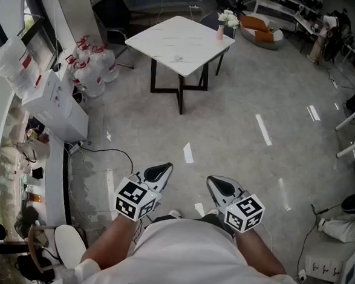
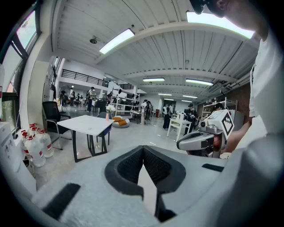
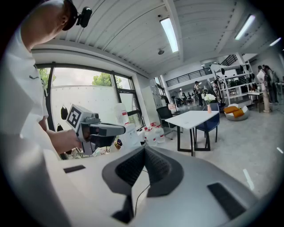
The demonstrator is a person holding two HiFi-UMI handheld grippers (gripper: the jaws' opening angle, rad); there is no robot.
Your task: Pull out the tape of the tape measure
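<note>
I make out no tape measure in any view. In the head view both grippers are held close in front of the person's body, above the grey floor. My left gripper (image 1: 162,168) is shut with nothing between its jaws, and its own view shows the dark pads (image 2: 128,166) meeting at the tip. My right gripper (image 1: 214,183) is shut and empty too, pads (image 3: 157,166) together. Each gripper shows in the other's view: the right gripper (image 2: 199,139) beside a hand, the left gripper (image 3: 95,131) by the window side. A white marble-topped table (image 1: 181,44) stands a few steps ahead.
A vase of white flowers (image 1: 225,20) stands on the table's far corner. Large water bottles (image 1: 89,65) and white boxes (image 1: 56,105) line the left wall. A black cable (image 1: 113,152) runs over the floor. A black chair (image 1: 114,12) stands behind. People stand far off (image 2: 166,113).
</note>
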